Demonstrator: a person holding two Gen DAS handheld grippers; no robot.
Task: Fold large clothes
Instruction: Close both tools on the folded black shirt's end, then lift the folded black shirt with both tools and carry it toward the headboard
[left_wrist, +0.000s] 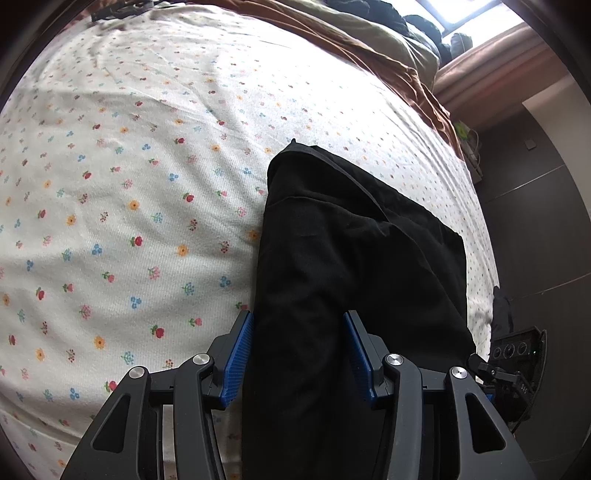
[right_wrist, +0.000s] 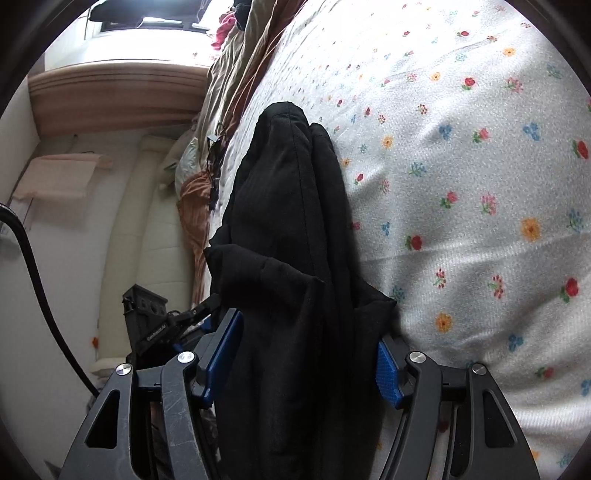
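a black garment (left_wrist: 354, 266) lies on the flowered bed sheet (left_wrist: 129, 166). the left gripper (left_wrist: 297, 354) straddles its bunched cloth, and so does the right gripper (right_wrist: 310, 354); can't tell if either pinches.

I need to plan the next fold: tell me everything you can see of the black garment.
The black garment is dark, matte woven cloth with stitched seams, already doubled into a long narrow strip with overlapping layers and soft creases. It lies on the floral bedsheet near the bed's edge. Its near end runs between the blue pads of both the left gripper and the right gripper; whether the pads press on it is unclear. What kind of garment it is cannot be told.
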